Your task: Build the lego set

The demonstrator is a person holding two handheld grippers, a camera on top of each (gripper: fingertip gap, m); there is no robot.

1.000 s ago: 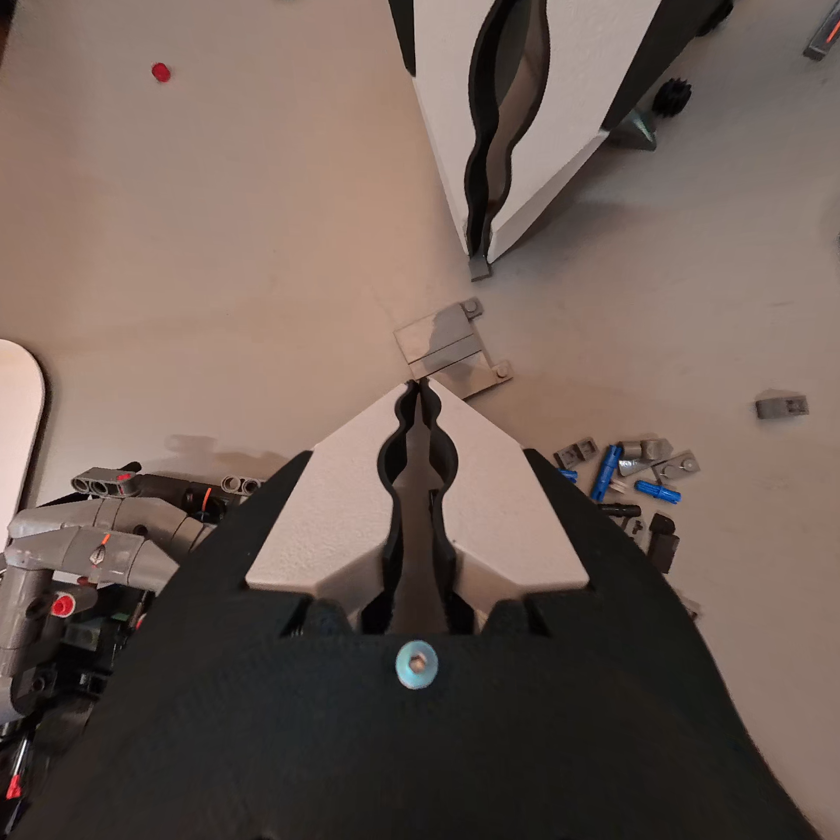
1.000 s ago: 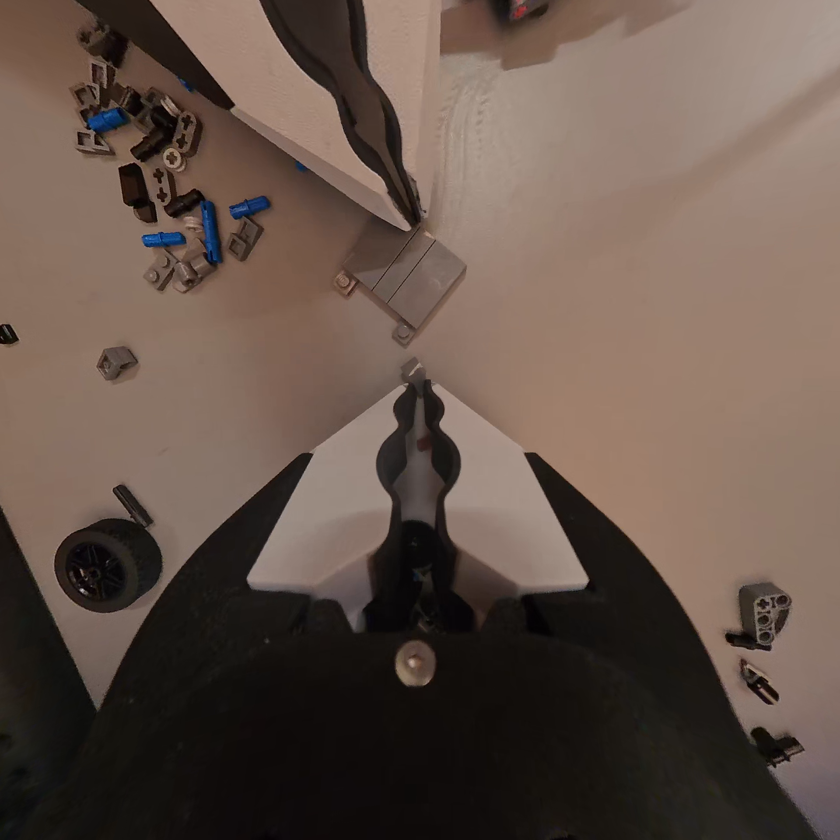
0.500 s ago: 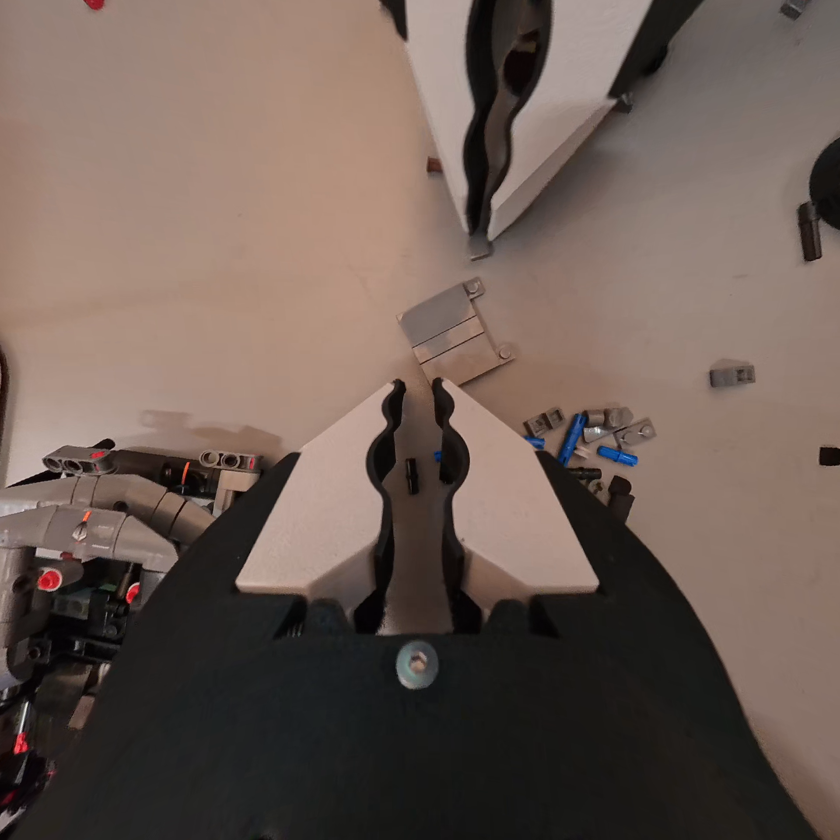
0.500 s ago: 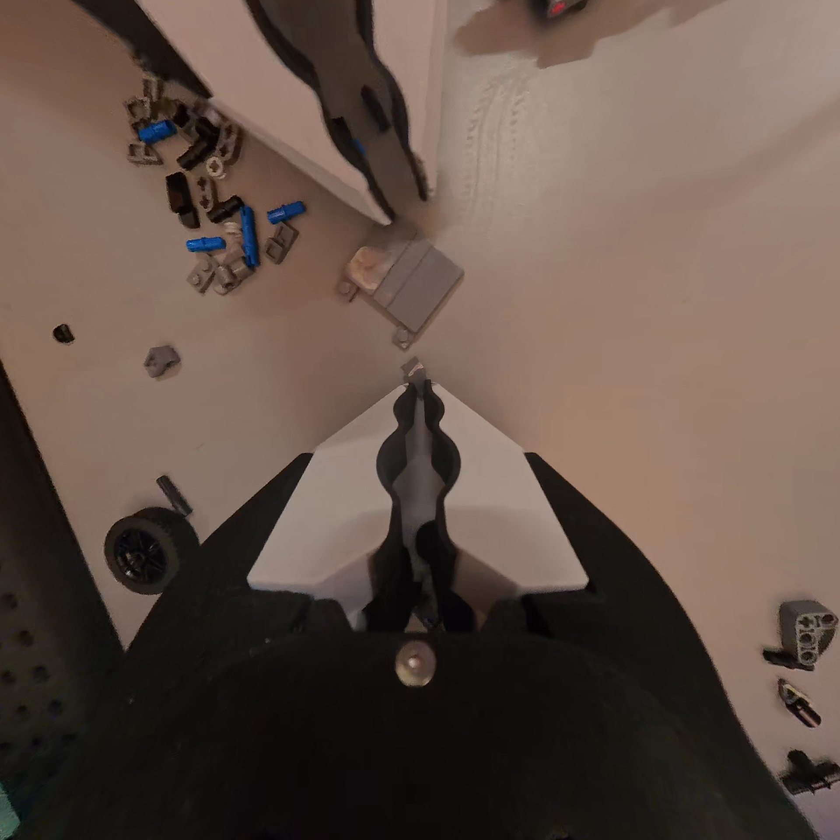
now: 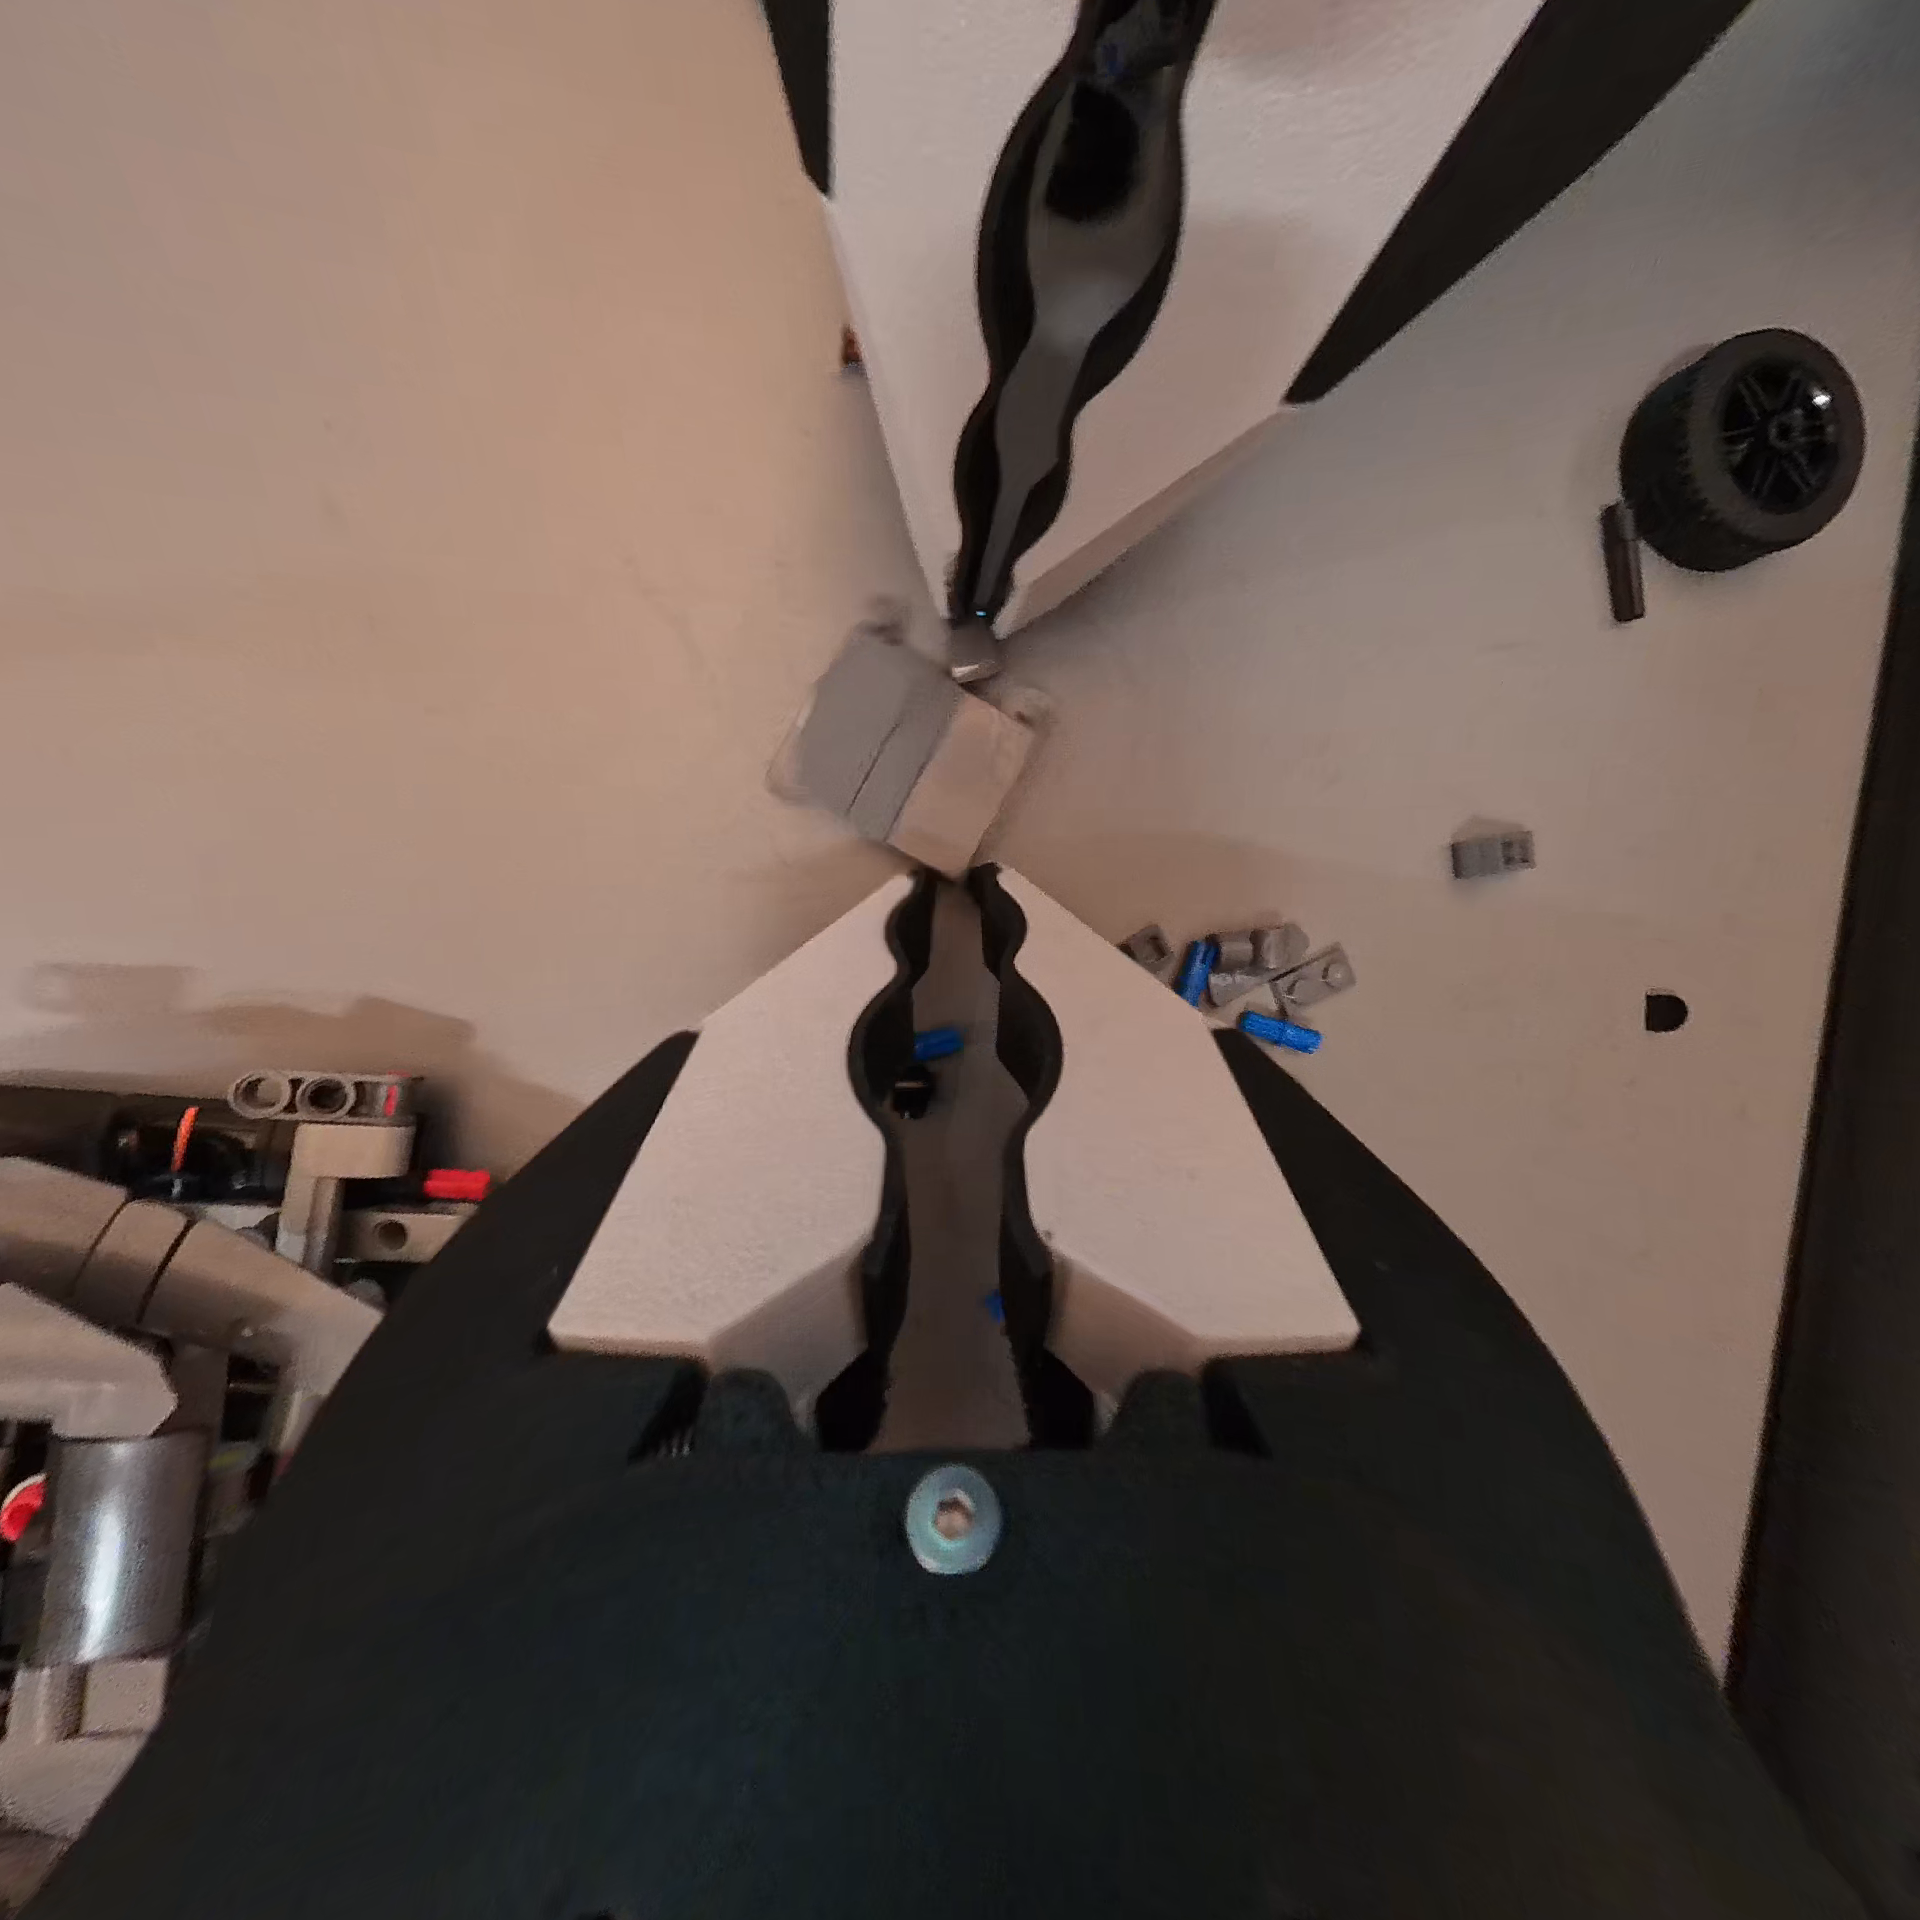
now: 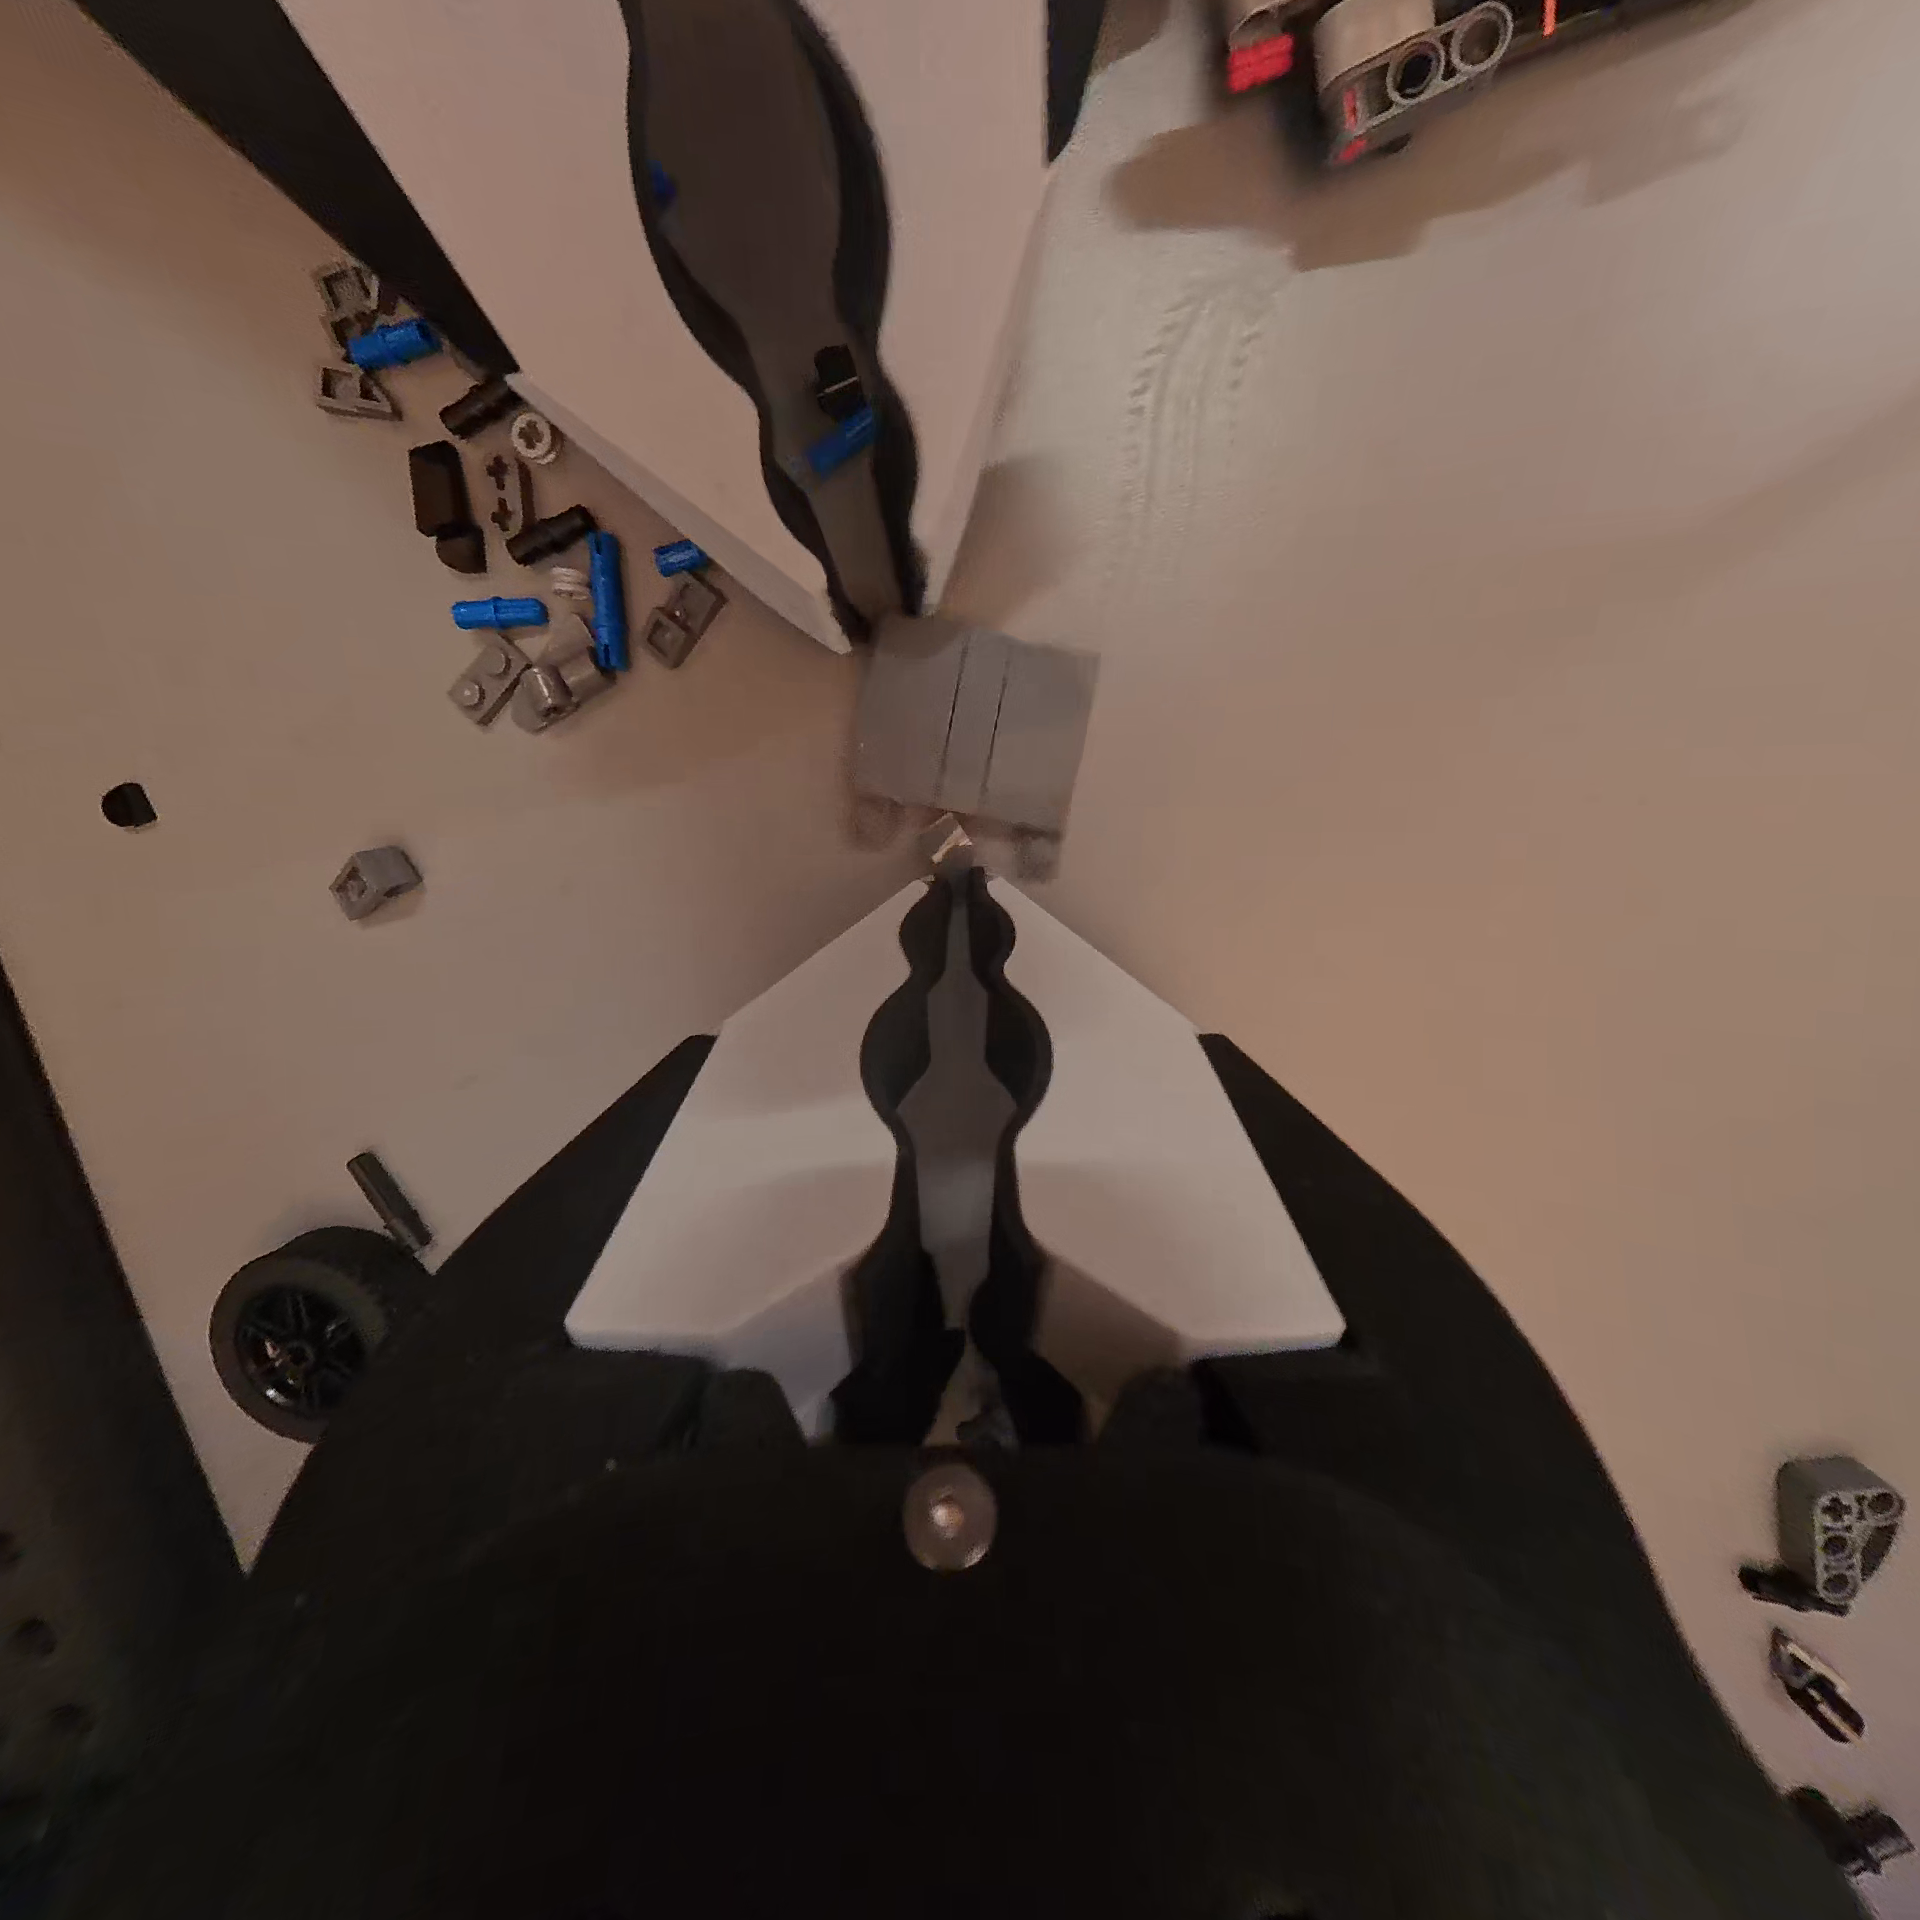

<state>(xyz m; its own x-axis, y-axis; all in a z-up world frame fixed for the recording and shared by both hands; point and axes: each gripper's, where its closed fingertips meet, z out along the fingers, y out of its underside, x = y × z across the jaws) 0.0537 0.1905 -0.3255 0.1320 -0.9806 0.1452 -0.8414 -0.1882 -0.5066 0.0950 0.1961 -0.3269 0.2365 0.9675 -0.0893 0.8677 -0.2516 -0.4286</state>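
Note:
A flat grey plate assembly [image 5: 883,748] with corner studs lies between my two grippers; it also shows in the right wrist view [image 6: 977,727]. My left gripper [image 5: 952,879] has its jaws narrowed onto the plate's near corner and seems to hold it. In the right wrist view it [image 6: 875,615] comes in from the top and meets the plate's far edge. My right gripper [image 6: 951,883] is shut on a small grey piece [image 6: 948,847], whose tip touches the plate's edge between two studs. The left wrist view shows the piece [image 5: 971,667] too.
A pile of small grey, black and blue pieces [image 6: 561,582] lies left of the plate. A black wheel [image 6: 301,1340] and a grey slope piece [image 6: 374,883] lie nearby. The partly built grey model [image 5: 156,1247] stands at lower left. A grey connector [image 6: 1834,1522] lies at right. Across from one pair of fingers to the other is roughly 5 centimetres.
My left gripper opened, moved up to the plate and narrowed on its corner. The plate has turned. My right gripper brought the small grey piece onto the plate's edge.

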